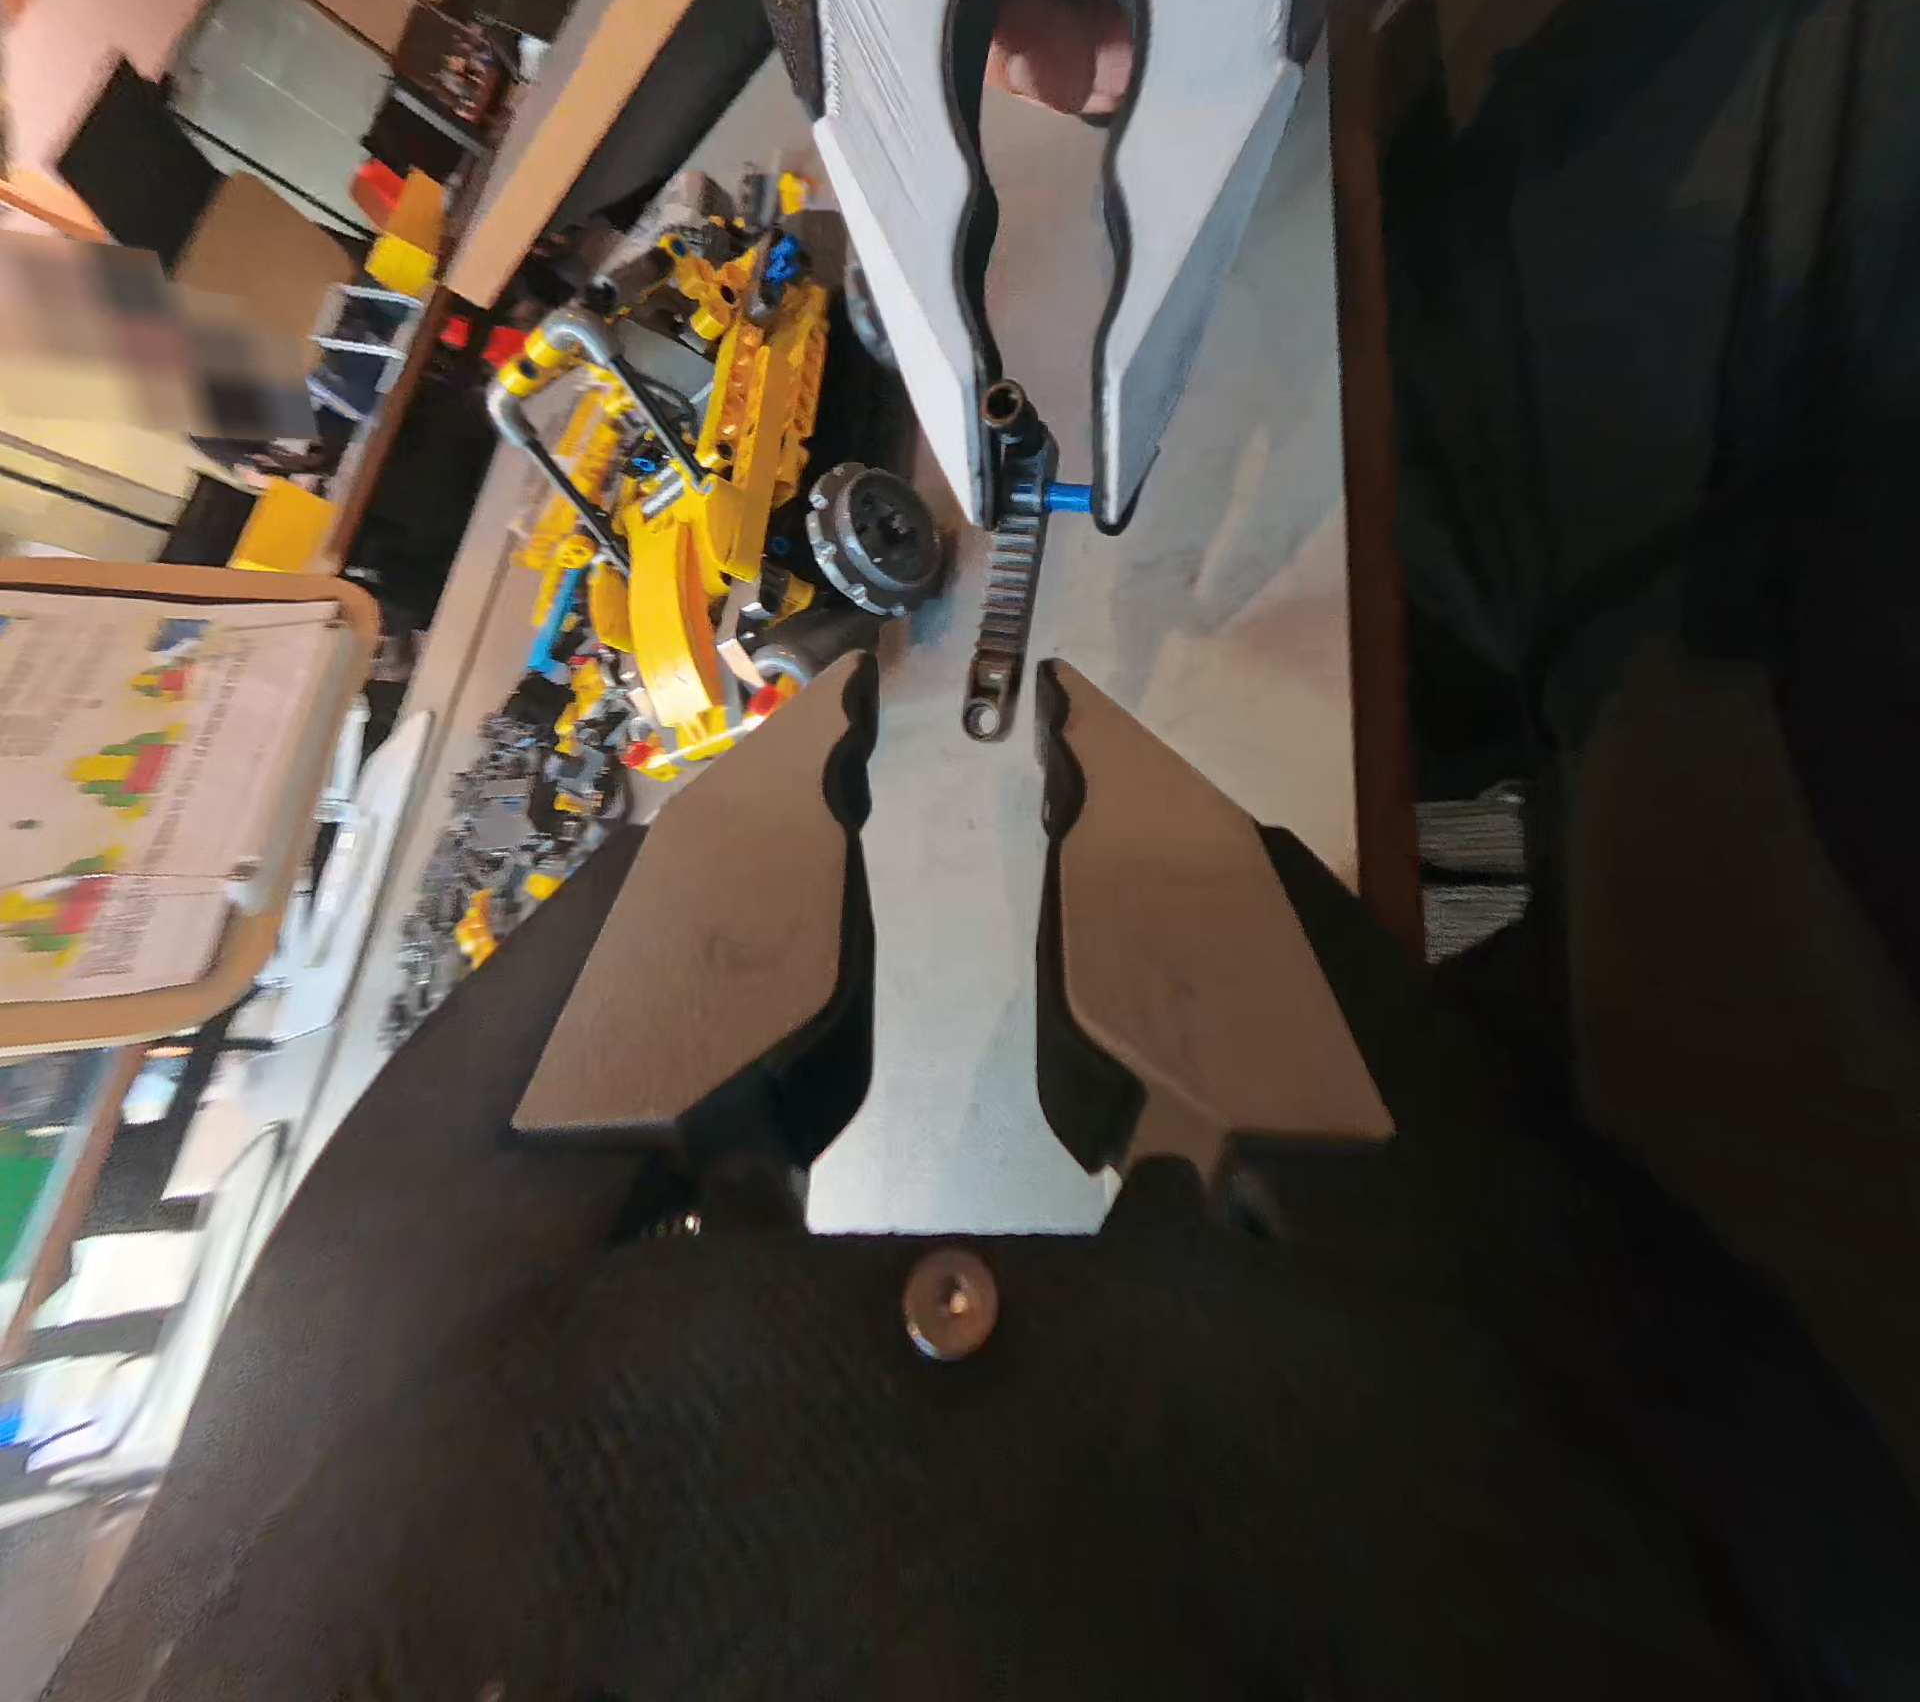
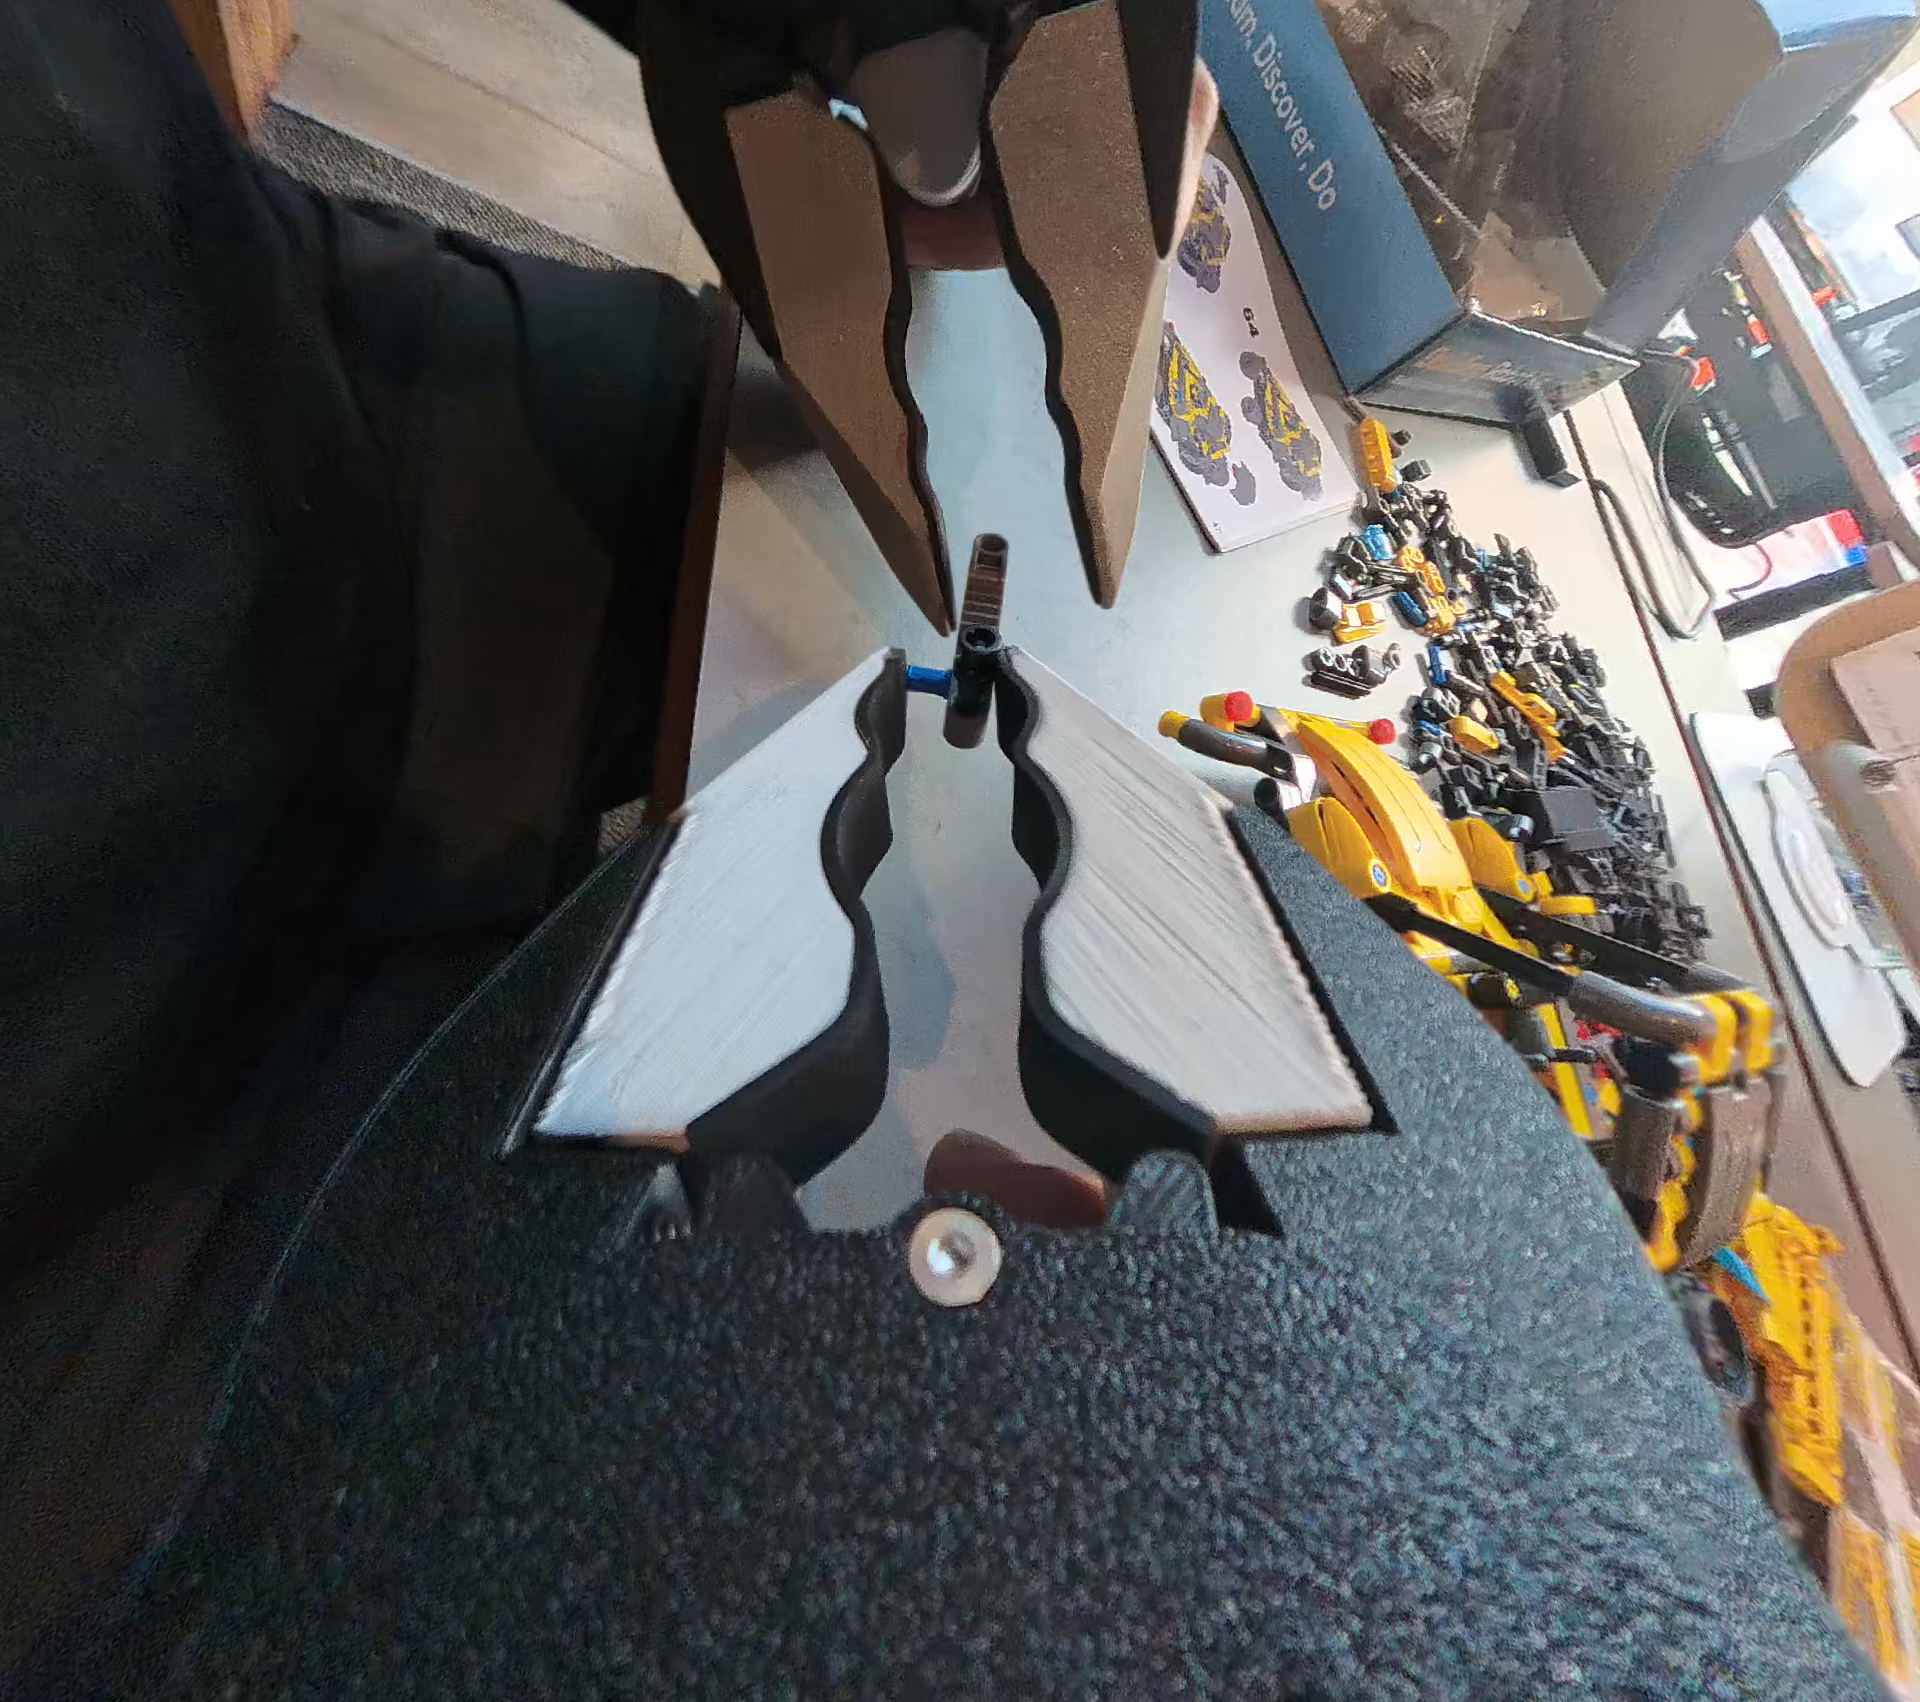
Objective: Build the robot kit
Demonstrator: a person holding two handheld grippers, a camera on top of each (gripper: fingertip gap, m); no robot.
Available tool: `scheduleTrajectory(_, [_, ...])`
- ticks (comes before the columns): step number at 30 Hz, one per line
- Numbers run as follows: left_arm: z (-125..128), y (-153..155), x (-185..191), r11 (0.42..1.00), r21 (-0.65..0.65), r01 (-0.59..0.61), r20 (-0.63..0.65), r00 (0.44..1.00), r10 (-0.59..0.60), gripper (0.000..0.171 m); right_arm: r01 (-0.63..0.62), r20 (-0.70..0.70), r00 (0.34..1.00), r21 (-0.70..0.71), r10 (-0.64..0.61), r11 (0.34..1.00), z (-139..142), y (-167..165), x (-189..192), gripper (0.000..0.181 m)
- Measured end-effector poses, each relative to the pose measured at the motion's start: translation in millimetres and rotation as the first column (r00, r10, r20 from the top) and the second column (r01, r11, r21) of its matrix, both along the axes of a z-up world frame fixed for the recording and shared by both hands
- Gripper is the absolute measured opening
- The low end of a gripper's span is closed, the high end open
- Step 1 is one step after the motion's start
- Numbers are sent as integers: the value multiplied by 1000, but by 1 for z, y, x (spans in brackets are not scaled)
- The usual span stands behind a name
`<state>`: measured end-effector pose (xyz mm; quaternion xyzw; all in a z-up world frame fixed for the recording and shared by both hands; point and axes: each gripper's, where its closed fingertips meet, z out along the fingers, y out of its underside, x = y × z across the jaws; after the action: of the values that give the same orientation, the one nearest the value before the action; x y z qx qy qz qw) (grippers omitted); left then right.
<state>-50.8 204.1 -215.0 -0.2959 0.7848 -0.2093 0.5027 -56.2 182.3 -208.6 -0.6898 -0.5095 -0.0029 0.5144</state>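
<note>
Left wrist view showed, from nine o'clock across: a tray [image 1: 312, 603] of printed sheets, the yellow brick vehicle [image 1: 686, 509] on the grey tabletop [image 1: 1195, 613], then at centre the small assembly, a grey toothed rack [image 1: 1006, 582] joined to a black connector [image 1: 1016, 447] with a blue pin [image 1: 1060, 495]. Your right claw [image 1: 1039, 499], white-fingered, came in from twelve o'clock and was clamped on that connector and pin. Your left claw [image 1: 956, 676], brown-fingered, stood apart at six o'clock, its tips flanking the rack's free end without touching. To do this well, you likely needed the rack centred between the fingers before closing.

Right wrist view: the loose parts [image 2: 1475, 613] lay at three o'clock.
</note>
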Motion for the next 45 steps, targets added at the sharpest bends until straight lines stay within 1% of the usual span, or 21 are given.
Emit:
scheduleTrajectory(2, [-4,-2,-1,999,-38,20,-48,999,-22,27,-6,57,998,30,5,1000,-2,1,0,17])
scheduleTrajectory(5, [-10,-3,-1,997,-64,32,-106,994,-39,24,-23,193,981,106,2,994,-1,4,0,17])
scheduleTrajectory(8, [-10,-2,-1,997,-66,29,-106,994,-36,7,-30,304,953,142,-15,989,-4,7,-1,17])
scheduleTrajectory(9, [-11,-1,-1,998,-56,23,-108,994,-29,7,-18,317,948,149,-30,989,-5,9,0,17])
scheduleTrajectory(10, [-12,0,-1,999,-41,18,-107,994,-22,6,-7,318,947,151,-42,989,-6,10,1,18])
scheduleTrajectory(12, [-14,2,-2,1000,3,7,-96,995,-7,6,23,276,959,145,-62,989,-7,12,3,19])
scheduleTrajectory(14, [-17,2,-3,999,45,4,-99,995,1,6,52,213,974,124,-77,991,-6,13,3,28])
scheduleTrajectory(16, [-18,2,-2,997,75,1,-92,996,6,6,69,183,979,108,-88,992,-7,13,5,30])
scheduleTrajectory(18, [-20,2,-2,996,84,-1,-96,995,9,6,68,187,979,100,-86,993,-10,13,4,27])
scheduleTrajectory(20, [-19,3,-2,997,82,-7,-95,995,14,6,59,203,976,104,-79,993,-13,11,3,17])
scheduleTrajectory(23, [-19,7,-2,995,103,-17,-86,996,26,6,67,206,975,112,-89,992,-15,13,4,17])
scheduleTrajectory(25, [-19,10,-1,991,128,-33,-68,997,42,6,97,203,972,94,-114,991,-19,16,10,18])
scheduleTrajectory(27, [-17,14,-1,987,150,-51,-46,997,59,6,120,154,980,60,-128,991,-20,15,13,21])
scheduleTrajectory(28, [-16,15,0,986,157,-56,-37,997,62,6,134,117,984,33,-137,990,-19,15,15,19])
scheduleTrajectory(29, [-16,15,0,986,158,-57,-34,997,63,6,149,94,984,17,-150,989,-17,15,17,14])
scheduleTrajectory(32, [-14,16,0,988,140,-63,-29,997,68,6,147,62,987,17,-148,989,-13,14,20,14])
scheduleTrajectory(37, [-14,16,0,994,94,-53,-49,997,58,6,130,98,986,47,-134,990,-15,15,17,27])
scheduleTrajectory(40, [-16,16,0,997,54,-52,-88,994,57,6,129,89,987,74,-135,989,-12,17,13,30])
scheduleTrajectory(43, [-19,10,-2,999,-26,-37,-148,988,32,6,133,96,985,83,-141,988,-12,19,13,30])
scheduleTrajectory(45, [-20,8,-4,997,-68,-47,-180,983,34,6,126,94,987,75,-133,989,-13,20,11,28])
